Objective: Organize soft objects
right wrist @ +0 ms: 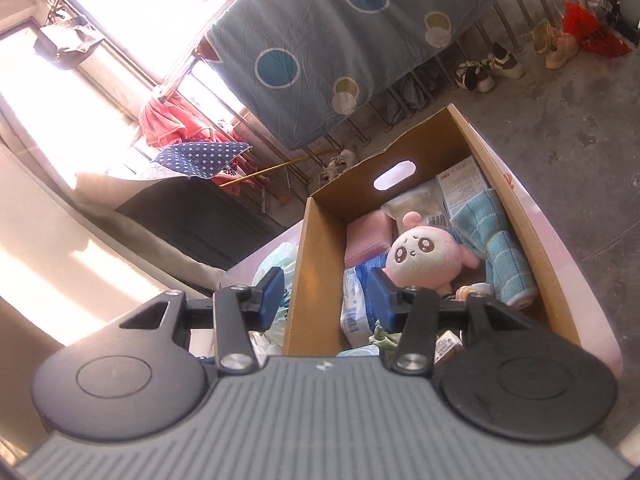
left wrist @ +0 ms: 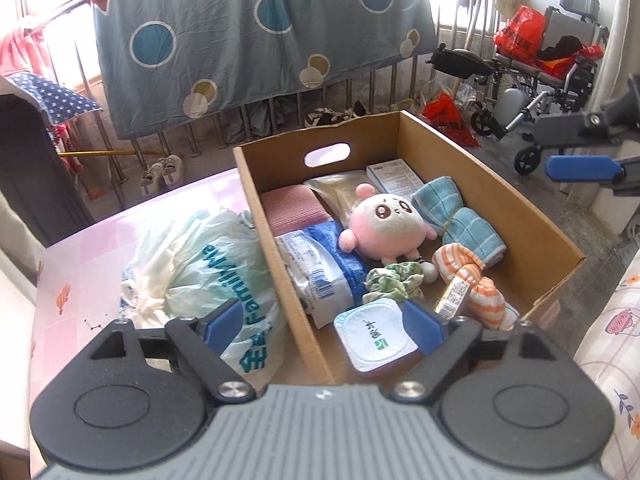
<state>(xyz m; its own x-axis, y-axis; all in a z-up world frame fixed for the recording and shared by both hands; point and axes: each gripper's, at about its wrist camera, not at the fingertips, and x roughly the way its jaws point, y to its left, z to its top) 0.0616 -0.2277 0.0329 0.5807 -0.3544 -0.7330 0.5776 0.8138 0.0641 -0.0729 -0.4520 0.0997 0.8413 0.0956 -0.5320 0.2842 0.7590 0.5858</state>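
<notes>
An open cardboard box (left wrist: 404, 136) stands on a pink table (left wrist: 80, 264). It holds a pink and white plush toy (left wrist: 386, 224), a folded teal towel (left wrist: 460, 220), an orange striped cloth (left wrist: 476, 284), a green scrunchie (left wrist: 394, 280), a pink cloth (left wrist: 292, 208), a blue and white pack (left wrist: 320, 272) and a white lidded tub (left wrist: 376, 338). My left gripper (left wrist: 324, 326) hovers open over the box's near end, holding nothing. My right gripper (right wrist: 326, 296) stands open above the box's near left wall (right wrist: 320, 260), with the plush toy (right wrist: 424, 256) just beyond it.
A tied white plastic bag (left wrist: 192, 264) lies on the table left of the box. Behind it a blue dotted blanket (left wrist: 240, 40) hangs on a railing. A wheelchair (left wrist: 552, 80) and red bags stand at the far right, shoes on the floor.
</notes>
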